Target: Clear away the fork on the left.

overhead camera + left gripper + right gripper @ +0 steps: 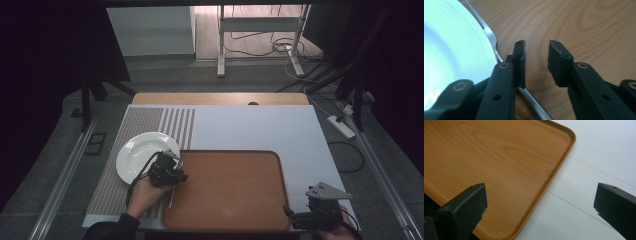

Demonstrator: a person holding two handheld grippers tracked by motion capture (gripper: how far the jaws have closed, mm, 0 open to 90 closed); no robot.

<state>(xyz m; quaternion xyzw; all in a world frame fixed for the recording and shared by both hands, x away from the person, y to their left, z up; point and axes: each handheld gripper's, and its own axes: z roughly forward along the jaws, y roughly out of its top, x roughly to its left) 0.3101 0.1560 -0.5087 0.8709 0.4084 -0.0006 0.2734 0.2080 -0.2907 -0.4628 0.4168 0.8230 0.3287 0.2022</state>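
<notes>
A person stands at the counter [250, 125], which has a pale sheet over it. Each hand holds a black claw.

A big brown wooden tray [230, 192] lies flat in the middle, near the person's edge of the counter. A white plate [137, 152] sits just to the left of the tray, on a striped grey mat [145, 125]. The plate is round and has nothing in it.

The left claw [176, 172] is over the left edge of the tray, right beside the plate. The left hand [145, 195] grips it from behind, and a dark sleeve [112, 230] comes in from the bottom. In the left gripper view its two jaws stand a little apart with nothing between them, so it is released. Under the jaws runs a thin shiny metal thing [496, 50], lying between the plate [454, 50] and the wood of the tray [574, 22]. It may be the handle of a fork or spoon, but I cannot tell which from here.

The right claw [305, 217] is low at the near right corner of the tray, with a grey three-cornered plate on top. In the right gripper view its jaws are spread wide and hold nothing. Between them you see the tray corner [499, 157] and the pale counter [599, 150] beside it
</notes>
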